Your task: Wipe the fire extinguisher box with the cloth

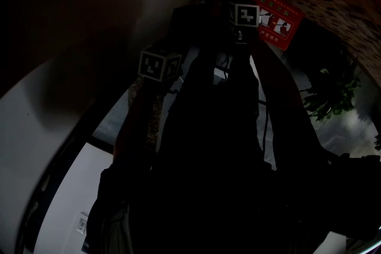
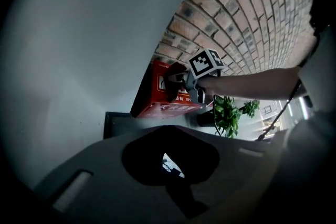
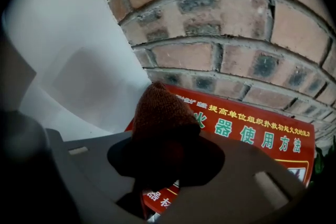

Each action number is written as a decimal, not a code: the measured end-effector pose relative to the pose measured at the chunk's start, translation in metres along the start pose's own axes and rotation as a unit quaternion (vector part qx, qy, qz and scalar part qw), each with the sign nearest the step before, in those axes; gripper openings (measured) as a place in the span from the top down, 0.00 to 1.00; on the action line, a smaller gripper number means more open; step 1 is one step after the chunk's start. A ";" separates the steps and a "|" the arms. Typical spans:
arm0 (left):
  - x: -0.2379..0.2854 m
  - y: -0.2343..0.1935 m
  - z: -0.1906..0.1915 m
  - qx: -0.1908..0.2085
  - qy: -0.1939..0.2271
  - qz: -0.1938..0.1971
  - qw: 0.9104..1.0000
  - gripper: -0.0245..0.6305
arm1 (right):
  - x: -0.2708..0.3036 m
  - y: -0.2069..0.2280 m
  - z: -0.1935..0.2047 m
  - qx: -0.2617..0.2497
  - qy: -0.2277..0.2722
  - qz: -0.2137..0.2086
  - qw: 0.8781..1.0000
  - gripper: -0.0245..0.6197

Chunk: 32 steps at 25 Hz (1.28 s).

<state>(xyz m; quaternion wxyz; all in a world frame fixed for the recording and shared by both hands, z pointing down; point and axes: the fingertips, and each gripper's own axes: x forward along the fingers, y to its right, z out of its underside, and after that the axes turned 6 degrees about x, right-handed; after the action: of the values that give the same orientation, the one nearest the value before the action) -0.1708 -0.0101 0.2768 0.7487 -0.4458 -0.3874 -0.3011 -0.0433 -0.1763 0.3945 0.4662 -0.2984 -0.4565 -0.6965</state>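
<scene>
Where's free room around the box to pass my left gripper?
Free: the bare white wall bordering the red box on the side away from the plant, and the brick wall above it. Crowded: the box front, where the right gripper holds the cloth.

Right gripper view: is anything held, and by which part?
The right gripper is shut on the brown knitted cloth, clamped at its bunched lower end; its rounded top sticks out past the jaws, in front of the red fire extinguisher box.
</scene>
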 end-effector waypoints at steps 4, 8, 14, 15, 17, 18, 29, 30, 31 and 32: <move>0.000 -0.005 0.002 -0.002 -0.002 -0.001 1.000 0.96 | 0.006 -0.008 -0.001 -0.011 -0.005 -0.004 1.000 0.76; 0.000 -0.007 0.000 -0.004 0.002 -0.001 1.000 0.96 | 0.012 -0.017 -0.003 -0.024 -0.010 -0.009 1.000 0.76; 0.000 -0.009 0.002 -0.011 -0.003 -0.002 1.000 0.96 | 0.016 -0.023 -0.001 -0.036 -0.020 -0.006 0.999 0.76; 0.000 -0.009 0.002 -0.012 -0.002 -0.002 1.000 0.96 | 0.016 -0.020 -0.001 -0.038 -0.018 0.000 0.999 0.76; 0.000 -0.010 0.002 -0.012 -0.002 -0.003 1.000 0.96 | 0.016 -0.020 -0.001 -0.040 -0.012 0.003 0.999 0.76; 0.000 -0.010 0.002 -0.012 -0.002 -0.004 1.000 0.96 | 0.016 -0.020 -0.002 -0.039 -0.011 0.002 0.999 0.76; -0.007 -0.011 0.013 -0.014 -0.007 -0.008 1.000 0.96 | 0.026 -0.047 -0.008 -0.037 -0.009 -0.031 0.999 0.76; -0.010 -0.013 0.014 -0.014 -0.007 -0.011 1.000 0.96 | 0.027 -0.050 -0.008 -0.037 -0.009 -0.037 0.999 0.76; -0.013 -0.014 0.014 -0.013 -0.006 -0.013 1.000 0.96 | 0.027 -0.053 -0.009 -0.034 -0.009 -0.046 0.998 0.76; -0.014 -0.015 0.013 -0.011 -0.005 -0.014 1.000 0.96 | 0.026 -0.056 -0.010 -0.027 -0.012 -0.062 0.998 0.75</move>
<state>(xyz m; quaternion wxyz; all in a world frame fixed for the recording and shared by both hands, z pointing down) -0.1943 -0.0030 0.2755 0.7380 -0.4497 -0.3936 -0.3134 -0.1052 -0.1869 0.3927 0.4083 -0.2904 -0.4613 -0.7322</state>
